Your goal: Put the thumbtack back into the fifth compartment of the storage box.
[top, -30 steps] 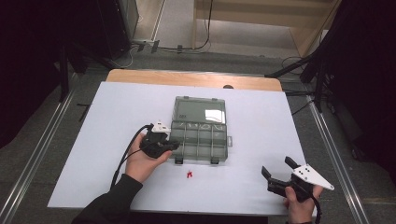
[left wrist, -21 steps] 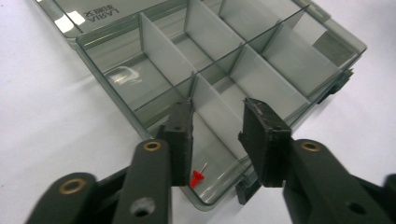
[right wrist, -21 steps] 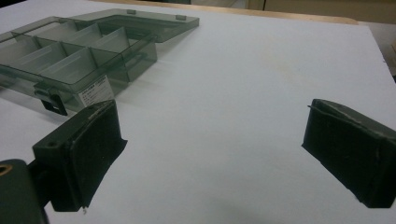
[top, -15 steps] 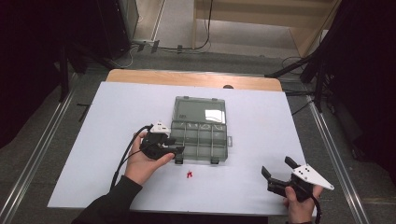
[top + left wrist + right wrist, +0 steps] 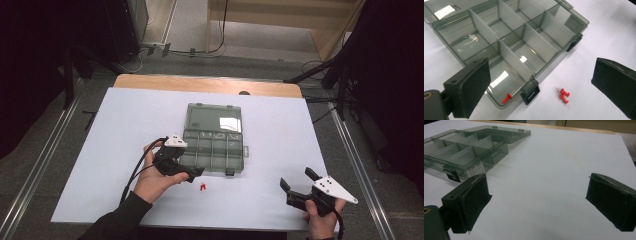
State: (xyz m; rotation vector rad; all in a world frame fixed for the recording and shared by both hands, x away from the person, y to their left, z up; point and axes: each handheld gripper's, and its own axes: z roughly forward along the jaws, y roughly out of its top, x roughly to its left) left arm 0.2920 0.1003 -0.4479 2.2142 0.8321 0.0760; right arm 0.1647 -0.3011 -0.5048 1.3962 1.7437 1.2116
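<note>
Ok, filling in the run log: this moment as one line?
left gripper: jaws just opened, empty | red pushpin: in organizer box corner compartment | two pushpins: on table | right gripper: open, empty

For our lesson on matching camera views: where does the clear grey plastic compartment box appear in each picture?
High view: the clear grey plastic compartment box lies mid-table, lid open away from the person.
Left gripper view: the box fills the upper left.
Right gripper view: the box sits at upper left.
Shared landmark: its dark front latch.
</note>
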